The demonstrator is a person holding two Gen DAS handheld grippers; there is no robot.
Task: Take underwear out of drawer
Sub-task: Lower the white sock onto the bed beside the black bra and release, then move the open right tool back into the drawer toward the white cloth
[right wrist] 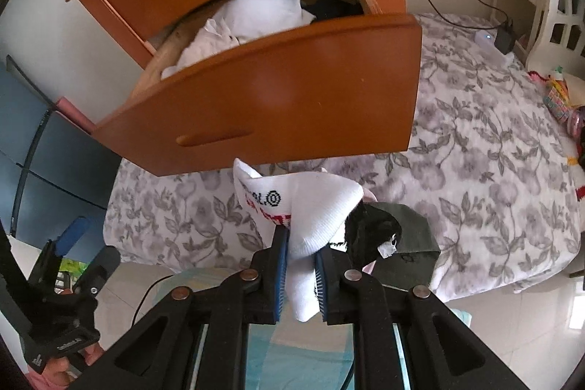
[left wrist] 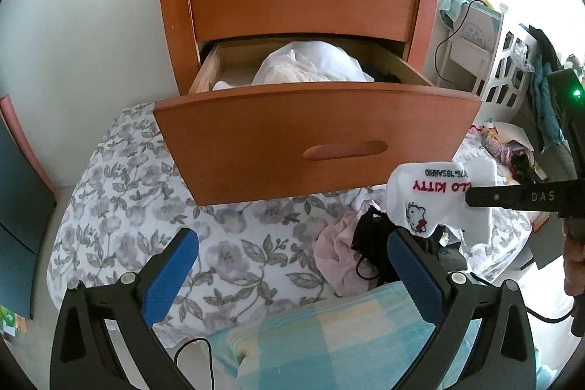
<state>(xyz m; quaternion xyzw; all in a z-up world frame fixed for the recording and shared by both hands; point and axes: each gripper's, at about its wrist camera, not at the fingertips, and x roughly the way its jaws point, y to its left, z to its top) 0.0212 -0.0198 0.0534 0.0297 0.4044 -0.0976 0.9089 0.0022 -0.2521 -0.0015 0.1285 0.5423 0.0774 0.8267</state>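
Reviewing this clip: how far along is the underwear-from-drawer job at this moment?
Done: the lower drawer is pulled open, and a pink garment and a black garment already lie on the floral bedspread. In hand: the right gripper is shut on a white Hello Kitty sock, clear of the drawer. Left: white clothing remains inside; the left gripper is open, holding nothing.

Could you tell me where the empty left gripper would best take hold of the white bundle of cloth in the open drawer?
Grip the raised crown of the white crumpled cloth bundle, coming from above and over the open wooden drawer. The bundle humps above the drawer front, so its top is probably easiest for the open left gripper.
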